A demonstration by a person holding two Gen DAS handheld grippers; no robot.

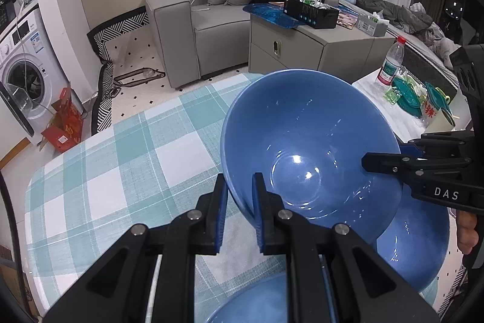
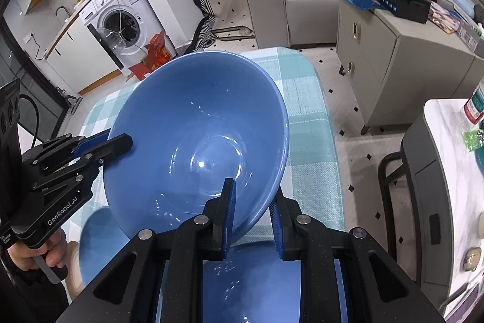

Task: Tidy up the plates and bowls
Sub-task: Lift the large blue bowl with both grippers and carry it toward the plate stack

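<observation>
While both grippers pinch its rim, the large blue bowl (image 1: pixel 305 141) hangs tilted above the worktop (image 1: pixel 106 171), its mouth turned toward you.

Item 1, large blue bowl: held clear of the checked cloth, one wall lower than the other; shiny inside, nothing in it.

Item 2, left gripper (image 1: pixel 239 202): fingers drawn in on the near rim, one pad inside the bowl and one outside, pinching the wall.

Item 3, right gripper (image 2: pixel 252 211): likewise pressed onto the rim on the opposite side, one pad within and one without.

Item 4, second blue bowl (image 1: pixel 417 244): sits on the worktop just under and beside the raised one, partly hidden by it.

Item 5, third blue dish (image 2: pixel 266 286): lies low beneath the right gripper; you cannot tell from these views whether it is a plate or a bowl.

Step in hand, as a judgement: you are carrying the large bowl, two-handed, most likely toward nesting with the other blue pieces.

Next move calls for: level the bowl first, so the rim does not slip through the pads. Centre it over the piece you choose. Lower both hands together, evenly. Release only once the base rests; glazed ware slides and chips if it drops.
</observation>
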